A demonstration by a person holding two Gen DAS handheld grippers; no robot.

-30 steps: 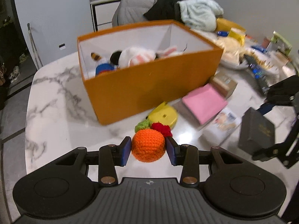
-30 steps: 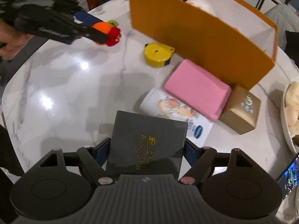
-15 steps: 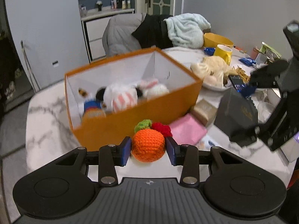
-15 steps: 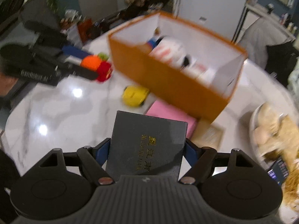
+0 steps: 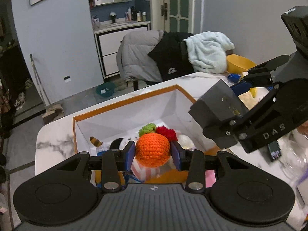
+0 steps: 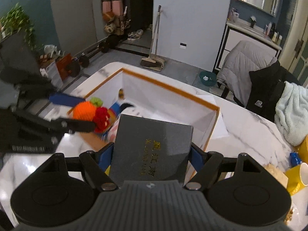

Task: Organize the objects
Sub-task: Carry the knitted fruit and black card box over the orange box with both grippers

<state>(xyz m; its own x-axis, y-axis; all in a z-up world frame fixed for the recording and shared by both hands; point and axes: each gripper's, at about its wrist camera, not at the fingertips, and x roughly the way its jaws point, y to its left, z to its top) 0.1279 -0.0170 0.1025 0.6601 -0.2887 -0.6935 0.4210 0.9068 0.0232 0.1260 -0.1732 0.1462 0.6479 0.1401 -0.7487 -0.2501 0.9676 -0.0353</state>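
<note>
My left gripper [image 5: 153, 153] jaws clamp the crochet orange [image 5: 152, 149]; my right gripper [image 6: 152, 154] jaws hold the dark box [image 6: 152, 148]. The orange bin [image 6: 171, 88] lies below and just ahead of both; left sits farther in.

A lived-in home, its dining area: a marble table [image 6: 250, 127] with a jacket-draped chair [image 5: 154, 59]; a mirrored vanity [image 5: 121, 30] beyond (bottles on top); a broom [image 6: 154, 44] and shoes [image 6: 135, 34] by the wall.
</note>
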